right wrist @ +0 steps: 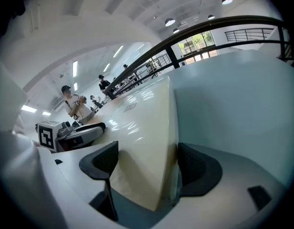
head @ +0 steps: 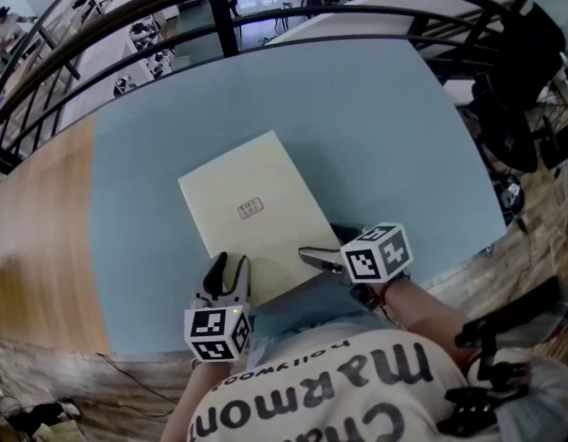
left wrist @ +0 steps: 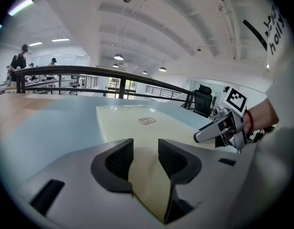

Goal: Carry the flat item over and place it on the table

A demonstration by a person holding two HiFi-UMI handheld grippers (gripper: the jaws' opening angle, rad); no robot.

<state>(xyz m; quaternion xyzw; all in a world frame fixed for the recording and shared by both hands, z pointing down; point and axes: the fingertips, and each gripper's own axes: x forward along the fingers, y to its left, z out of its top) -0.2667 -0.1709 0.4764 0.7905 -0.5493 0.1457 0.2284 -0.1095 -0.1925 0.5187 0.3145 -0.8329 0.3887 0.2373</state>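
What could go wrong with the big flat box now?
1. The left gripper and the right gripper both pinch the flat cream-coloured box only along its near edge, so if it is lifted its far end could sag or twist out of the grip.
2. That edge lies near the person's side of the light blue table; a tug might drag it off.

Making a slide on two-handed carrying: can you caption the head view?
Left gripper and right gripper grip the near edge of a cream flat box lying on the pale blue table.
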